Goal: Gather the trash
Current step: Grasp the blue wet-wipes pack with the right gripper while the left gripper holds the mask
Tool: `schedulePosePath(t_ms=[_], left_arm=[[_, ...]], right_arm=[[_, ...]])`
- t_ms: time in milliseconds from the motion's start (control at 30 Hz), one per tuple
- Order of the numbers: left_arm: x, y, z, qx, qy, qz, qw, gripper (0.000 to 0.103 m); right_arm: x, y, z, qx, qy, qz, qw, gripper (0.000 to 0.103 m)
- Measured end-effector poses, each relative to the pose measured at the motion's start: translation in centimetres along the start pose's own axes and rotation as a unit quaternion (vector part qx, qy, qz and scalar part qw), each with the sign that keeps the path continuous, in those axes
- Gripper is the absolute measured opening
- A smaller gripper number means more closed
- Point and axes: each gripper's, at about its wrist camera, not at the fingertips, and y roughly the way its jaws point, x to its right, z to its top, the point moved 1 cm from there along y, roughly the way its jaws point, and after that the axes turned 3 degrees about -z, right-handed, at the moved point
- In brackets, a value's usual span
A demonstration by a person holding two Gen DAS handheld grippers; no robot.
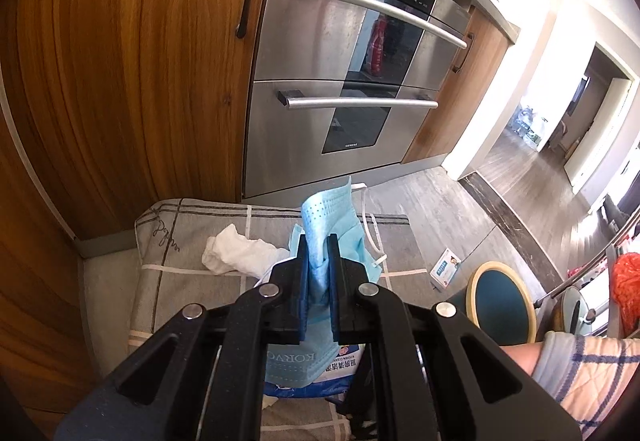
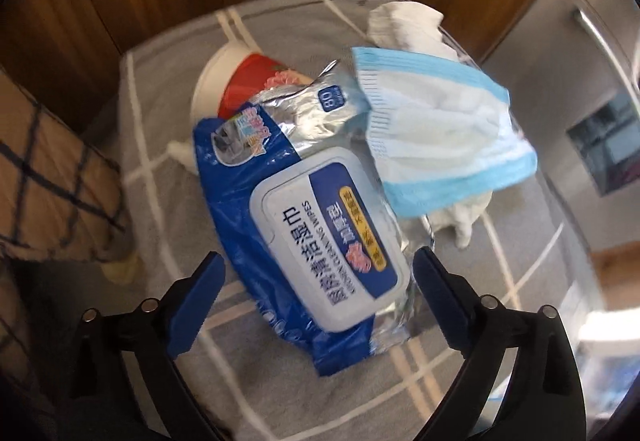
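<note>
The left claw (image 1: pixel 319 261) pinches a pale blue pleated face mask (image 1: pixel 326 229); only the right view shows the right claw (image 2: pixel 318 273) spread wide above the blue wet-wipes pack (image 2: pixel 312 225), a half-hidden red-and-white cup (image 2: pixel 236 81) behind

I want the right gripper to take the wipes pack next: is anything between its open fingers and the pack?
Nothing visible does. The right gripper is open, fingers on either side of the wipes pack's near end, gap clear. The mask, held by the shut left gripper, overlaps only the pack's far end.
</note>
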Motion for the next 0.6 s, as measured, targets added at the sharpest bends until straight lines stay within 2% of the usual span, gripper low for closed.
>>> schedulePosePath(t_ms=[133, 267, 300, 333, 400, 467, 600], left_arm=[[-0.2, 0.0, 0.0, -0.002, -0.003, -0.004, 1.0, 0.007], [-0.3, 0.0, 0.0, -0.002, -0.004, -0.005, 1.0, 0.007], [-0.3, 0.0, 0.0, -0.002, -0.004, -0.005, 1.0, 0.007], [-0.3, 0.0, -0.1, -0.002, -0.004, -0.006, 1.0, 0.007], [-0.2, 0.0, -0.1, -0.001, -0.003, -0.006, 1.0, 0.007], [-0.1, -0.1, -0.1, 0.0, -0.003, -0.005, 1.0, 0.007], [-0.1, -0.1, 0.0, 0.001, -0.003, -0.006, 1.0, 0.007]], right_arm=[[-1.5, 1.4, 0.5, -0.013, -0.024, -0.012, 1.0, 0.094], [-3.1, 2.8, -0.2, -0.023, -0.062, -0.063, 0.996, 0.091], [-3.1, 2.8, -0.4, -0.019, -0.064, -0.066, 0.996, 0.087], [-2.8, 2.6, -0.4, -0.012, -0.055, -0.065, 0.996, 0.071], [-1.8, 2.1, -0.5, -0.007, -0.032, -0.056, 0.998, 0.062], [-0.8, 1.1, -0.5, 0.007, -0.011, -0.041, 0.999, 0.047], [0.0, -0.7, -0.9, 0.018, -0.004, -0.035, 0.999, 0.034]])
